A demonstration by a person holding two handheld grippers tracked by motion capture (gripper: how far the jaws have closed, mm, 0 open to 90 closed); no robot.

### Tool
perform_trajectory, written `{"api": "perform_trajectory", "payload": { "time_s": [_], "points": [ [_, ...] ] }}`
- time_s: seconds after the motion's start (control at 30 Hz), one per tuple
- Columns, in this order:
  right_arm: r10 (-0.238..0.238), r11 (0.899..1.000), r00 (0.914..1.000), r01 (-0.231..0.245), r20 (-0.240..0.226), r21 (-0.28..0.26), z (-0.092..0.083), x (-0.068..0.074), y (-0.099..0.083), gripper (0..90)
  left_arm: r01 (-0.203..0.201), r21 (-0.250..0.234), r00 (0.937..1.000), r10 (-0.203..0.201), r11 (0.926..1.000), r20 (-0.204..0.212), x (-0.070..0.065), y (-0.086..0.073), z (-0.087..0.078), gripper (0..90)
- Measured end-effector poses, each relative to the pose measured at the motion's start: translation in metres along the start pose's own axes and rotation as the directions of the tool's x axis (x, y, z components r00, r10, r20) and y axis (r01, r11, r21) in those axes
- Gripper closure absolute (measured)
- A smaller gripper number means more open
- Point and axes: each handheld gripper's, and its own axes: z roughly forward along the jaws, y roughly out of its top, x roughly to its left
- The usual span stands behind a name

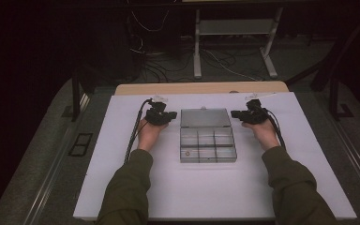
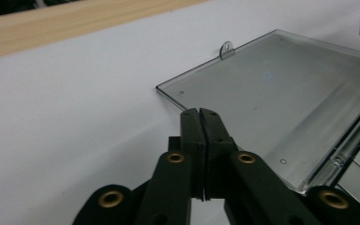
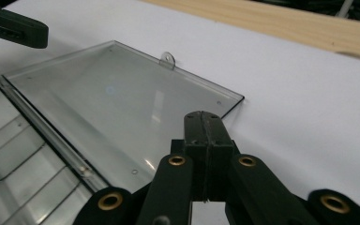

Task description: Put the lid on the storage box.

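The left claw is held closed, its two black jaws pressed flat together with nothing between them, as is seen in the left gripper view. The right claw is likewise shut, jaw against jaw, with nothing gripped. A clear box is seen on the white mat between the two claws, with its lid folded back flat on the mat. The left edge of the lid lies just ahead of and right of the left claw's tips, which are poised over its near corner; whether it is touched cannot be told. The lid is spread to the left of the right claw's tips, which are set by its right corner. A small tab stands on the lid's far edge, beyond both claws. The compartments are found nearer the person than either claw.
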Motion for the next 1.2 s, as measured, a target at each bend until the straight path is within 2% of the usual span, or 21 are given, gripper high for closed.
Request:
{"api": "perform_trajectory", "payload": {
  "time_s": [0.07,0.17,0.47,0.5,0.6,0.77,1.07,1.2],
  "points": [
    [0.01,1.0,0.9999,-0.01,0.005,0.015,0.004,-0.002,-0.002,89.2,-0.013,0.029,0.9998,0.013,0.9995,-0.011,-0.001,0.0,0.005,88.8],
    [0.019,0.999,0.9997,-0.019,0.016,0.028,0.008,-0.005,-0.004,89.2,0.0,0.051,0.9998,0.001,0.9987,-0.017,-0.002,-0.002,0.011,88.8],
    [0.033,0.996,0.9993,-0.034,0.016,0.086,0.02,-0.005,-0.007,89.2,0.019,0.077,0.9998,-0.018,0.9968,-0.012,-0.002,-0.005,0.019,88.7],
    [0.03,0.995,0.9995,-0.031,0.013,0.093,0.021,-0.005,-0.007,89.3,0.017,0.075,0.9999,-0.017,0.997,-0.003,-0.002,-0.005,0.019,88.7],
    [0.041,0.993,0.999,-0.043,0.021,0.106,0.023,-0.005,-0.008,89.2,0.001,0.103,0.9999,0.0,0.9946,-0.012,-0.004,-0.005,0.021,88.7],
    [0.038,0.992,0.999,-0.041,0.024,0.122,0.027,-0.005,-0.01,89.3,0.013,0.101,0.9999,-0.013,0.9948,-0.005,-0.004,-0.006,0.022,88.7],
    [0.046,0.991,0.9988,-0.048,0.015,0.121,0.03,-0.004,-0.008,89.2,0.045,0.08,0.9988,-0.046,0.9958,0.016,-0.003,-0.006,0.025,88.7],
    [0.046,0.992,0.9989,-0.047,0.009,0.121,0.032,-0.002,-0.007,89.3,0.04,0.083,0.9988,-0.043,0.9957,0.025,-0.006,-0.004,0.028,88.6]
  ]
}}
